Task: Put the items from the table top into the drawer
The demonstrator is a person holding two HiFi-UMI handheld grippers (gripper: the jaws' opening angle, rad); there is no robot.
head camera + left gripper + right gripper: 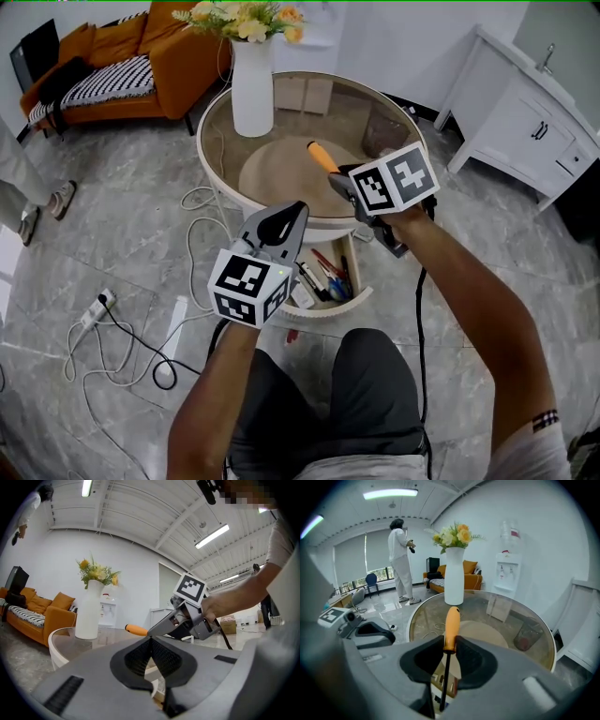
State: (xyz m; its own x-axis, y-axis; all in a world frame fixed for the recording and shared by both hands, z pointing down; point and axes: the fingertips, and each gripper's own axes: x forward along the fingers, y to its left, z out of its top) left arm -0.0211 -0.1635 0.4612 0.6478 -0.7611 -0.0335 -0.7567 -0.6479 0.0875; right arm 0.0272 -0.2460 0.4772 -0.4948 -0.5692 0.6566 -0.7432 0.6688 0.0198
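The right gripper (450,645) has its two dark pads closed on a screwdriver (452,625), gripping the lower end of the orange handle; the handle points up and away over the round glass worktop (506,616), and the black shaft runs down towards the camera; a white vase (454,576) of yellow flowers (452,535) stands upright on the worktop's far side; the left gripper (377,634) sits low at the left; a person (400,559) in white stands well behind.
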